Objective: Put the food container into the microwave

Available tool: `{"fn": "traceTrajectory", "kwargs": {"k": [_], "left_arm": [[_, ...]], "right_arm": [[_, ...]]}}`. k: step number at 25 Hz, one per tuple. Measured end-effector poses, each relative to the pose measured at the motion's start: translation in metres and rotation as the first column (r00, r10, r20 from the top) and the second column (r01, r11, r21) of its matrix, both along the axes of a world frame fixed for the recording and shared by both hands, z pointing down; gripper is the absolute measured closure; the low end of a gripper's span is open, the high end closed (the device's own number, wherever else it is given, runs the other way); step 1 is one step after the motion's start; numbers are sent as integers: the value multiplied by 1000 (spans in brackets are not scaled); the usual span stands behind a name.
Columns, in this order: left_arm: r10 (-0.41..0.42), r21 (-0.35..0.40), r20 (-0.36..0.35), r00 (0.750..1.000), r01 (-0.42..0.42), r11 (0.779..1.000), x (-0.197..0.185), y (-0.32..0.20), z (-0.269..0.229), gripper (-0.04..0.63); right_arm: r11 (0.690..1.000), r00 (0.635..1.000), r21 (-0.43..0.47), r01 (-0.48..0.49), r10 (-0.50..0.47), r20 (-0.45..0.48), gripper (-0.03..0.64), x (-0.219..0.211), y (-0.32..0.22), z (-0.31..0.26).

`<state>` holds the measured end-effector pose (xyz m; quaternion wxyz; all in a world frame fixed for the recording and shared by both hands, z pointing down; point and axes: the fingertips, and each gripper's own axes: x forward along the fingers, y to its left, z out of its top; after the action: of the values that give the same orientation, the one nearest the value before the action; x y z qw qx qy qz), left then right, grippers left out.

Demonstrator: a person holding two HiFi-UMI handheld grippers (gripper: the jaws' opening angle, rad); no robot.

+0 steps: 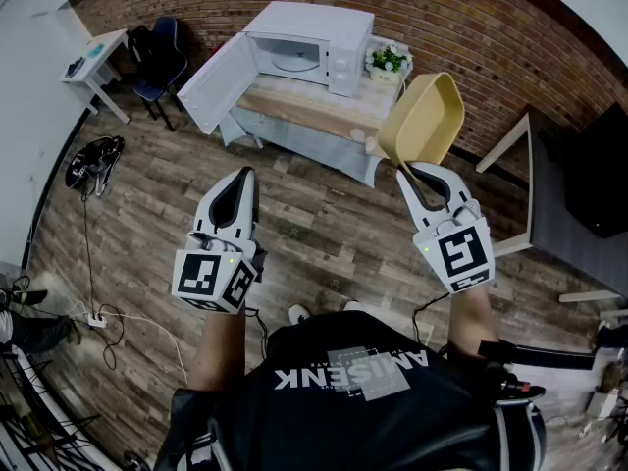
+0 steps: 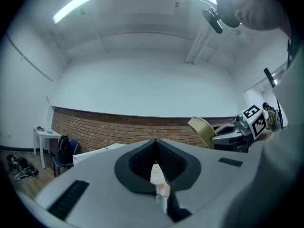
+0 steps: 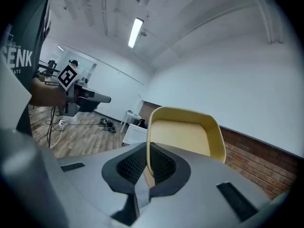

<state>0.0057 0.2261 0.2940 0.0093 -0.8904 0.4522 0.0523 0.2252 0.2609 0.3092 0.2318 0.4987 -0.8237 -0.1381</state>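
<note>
Two grippers are held up over the wood-plank floor (image 1: 324, 224), side by side and well apart from each other. The right gripper (image 3: 147, 147) has its jaws clamped on the rim of the yellow food container (image 1: 424, 118), with one wall pinched between the dark ribbed pads. The container stands tilted on edge above the jaws, its open side turned back toward the person. It is in the air, short of the table (image 1: 314, 114) and apart from the microwave (image 1: 339, 27). The left gripper (image 2: 155, 144) has its jaws closed together at the tips, with nothing between them. The white microwave sits on the wooden table against the brick wall (image 1: 471, 27). Its door (image 1: 218, 81) is swung wide open to the left, and a round glass plate (image 1: 294, 64) shows inside. A small pot of white flowers (image 1: 388, 59) stands just beside the microwave's right side. A blue chair (image 1: 157, 62) and a small white side table (image 1: 93, 62) stand off to the left.
</note>
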Motion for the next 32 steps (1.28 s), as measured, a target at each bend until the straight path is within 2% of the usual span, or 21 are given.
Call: {"fn": "traceTrajectory", "kwargs": {"k": [15,23,32], "left_arm": [[-25,-7,-10,1000,25,1000,-14,-1,0,583],[-24,-2,-14,1000,24,1000,-26,-1,2,583],[-32,-7,-26,999,32,999,-65,-6,5,583]], "right_arm": [[1000,1000,12,-15,15,4,569,-2,1,-8],[1000,1000,14,9,-9,2,569,-21,-1,-9],[1000,999,-7,27,-27,-20,569,-56,-11,-5]]}}
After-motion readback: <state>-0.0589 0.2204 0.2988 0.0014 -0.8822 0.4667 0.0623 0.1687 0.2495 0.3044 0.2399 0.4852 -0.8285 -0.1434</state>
